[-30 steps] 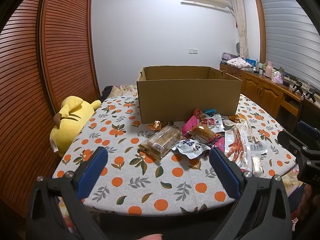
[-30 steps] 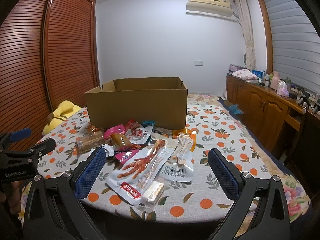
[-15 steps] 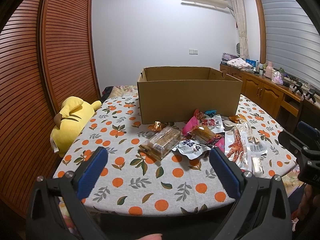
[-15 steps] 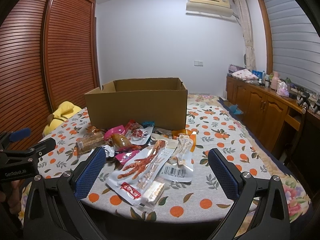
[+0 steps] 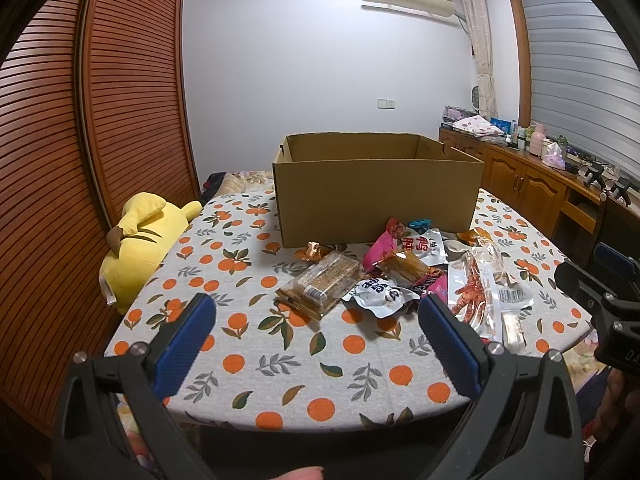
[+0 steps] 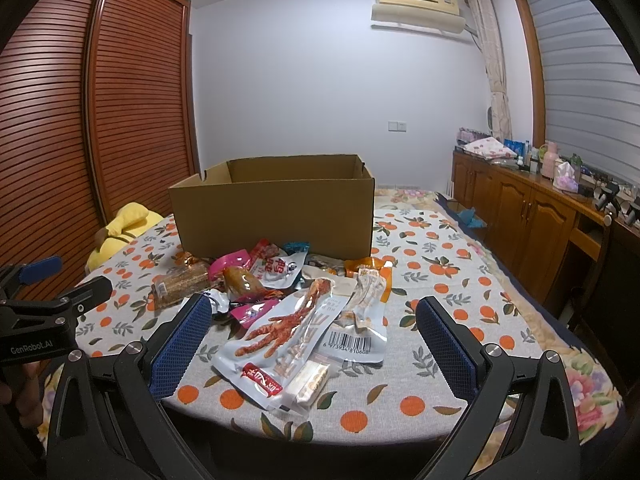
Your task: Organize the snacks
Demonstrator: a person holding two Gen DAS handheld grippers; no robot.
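An open cardboard box (image 5: 376, 194) stands on a table with an orange-print cloth (image 5: 248, 344); it also shows in the right wrist view (image 6: 276, 212). Several snack packets lie in front of it: a clear pack of bars (image 5: 320, 282), a silver pouch (image 5: 380, 300), a chicken-foot pack (image 6: 288, 336), a barcoded pack (image 6: 360, 332). My left gripper (image 5: 316, 320) is open and empty, held before the table's near edge. My right gripper (image 6: 314, 320) is open and empty, just short of the chicken-foot pack.
A yellow plush toy (image 5: 140, 240) lies at the table's left edge. Wooden slatted doors (image 5: 80, 160) run along the left. A wooden sideboard (image 6: 532, 216) with clutter stands on the right. Each gripper shows at the other view's edge.
Both views have crept very slightly toward the table. The snacks and the box have not moved.
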